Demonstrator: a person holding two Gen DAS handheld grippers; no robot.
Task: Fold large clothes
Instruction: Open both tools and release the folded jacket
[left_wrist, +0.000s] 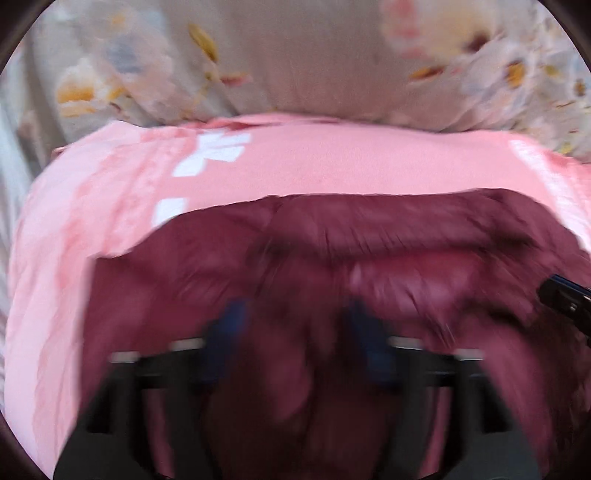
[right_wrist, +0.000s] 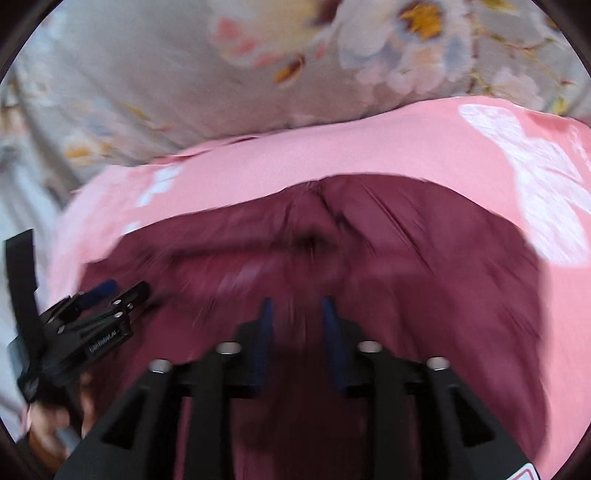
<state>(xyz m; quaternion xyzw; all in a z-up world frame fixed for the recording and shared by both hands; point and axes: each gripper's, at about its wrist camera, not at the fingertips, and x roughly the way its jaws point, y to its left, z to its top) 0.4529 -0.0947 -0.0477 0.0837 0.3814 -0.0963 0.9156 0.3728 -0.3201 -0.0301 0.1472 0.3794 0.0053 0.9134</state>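
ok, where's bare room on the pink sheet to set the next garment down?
Free: the pink printed sheet in the band between the puffy maroon jacket and the grey floral bedding, plus a strip down the jacket's right side. Crowded: the jacket fills the middle, with the left tool and right tool over it, jaws apart, gripping nothing.

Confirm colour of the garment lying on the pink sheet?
Dark maroon garment, slightly shiny; clearest in the right wrist view.

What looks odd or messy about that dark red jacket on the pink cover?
Nothing looks damaged or spilled. The maroon jacket lies folded on the pink blanket, only puffy and creased along its top edge; motion blur hides finer details.
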